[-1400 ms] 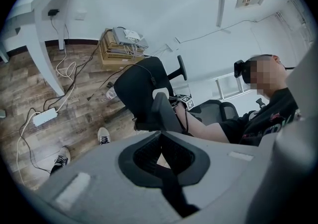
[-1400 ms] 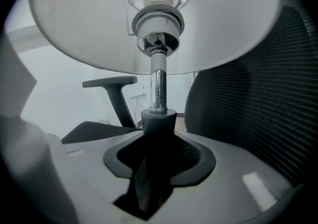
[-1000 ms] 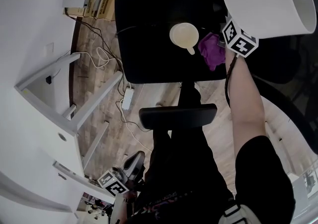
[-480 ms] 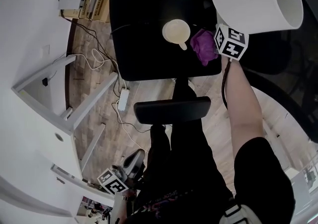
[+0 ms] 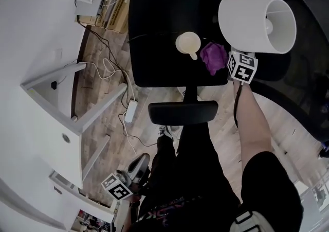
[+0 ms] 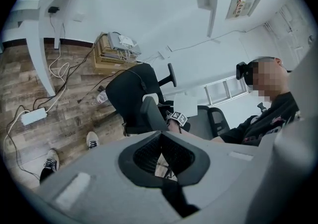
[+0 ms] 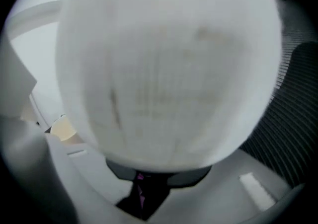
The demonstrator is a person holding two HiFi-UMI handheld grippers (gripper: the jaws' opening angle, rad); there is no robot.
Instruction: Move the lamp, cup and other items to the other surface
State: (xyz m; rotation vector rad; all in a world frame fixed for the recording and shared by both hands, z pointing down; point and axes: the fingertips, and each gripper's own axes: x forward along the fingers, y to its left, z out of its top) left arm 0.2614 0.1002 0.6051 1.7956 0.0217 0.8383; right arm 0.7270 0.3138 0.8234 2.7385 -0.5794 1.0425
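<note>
Cream cup (image 5: 188, 43) sits empty on the black chair seat (image 5: 154, 46), beside a purple cloth (image 5: 213, 57).
White lamp (image 5: 252, 17) at the seat's right edge hides the right tongs' (image 5: 238, 56) just-closing tips, grip unclear; left tongs (image 6: 160, 136) together, empty, low.

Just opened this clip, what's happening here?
A person's right gripper holds a white lamp tilted in the air by a black chair seat; its jaws have just been closing on it. A cream cup and a purple cloth sit on that seat. The left gripper hangs low beside the person's leg, shut and empty.
</note>
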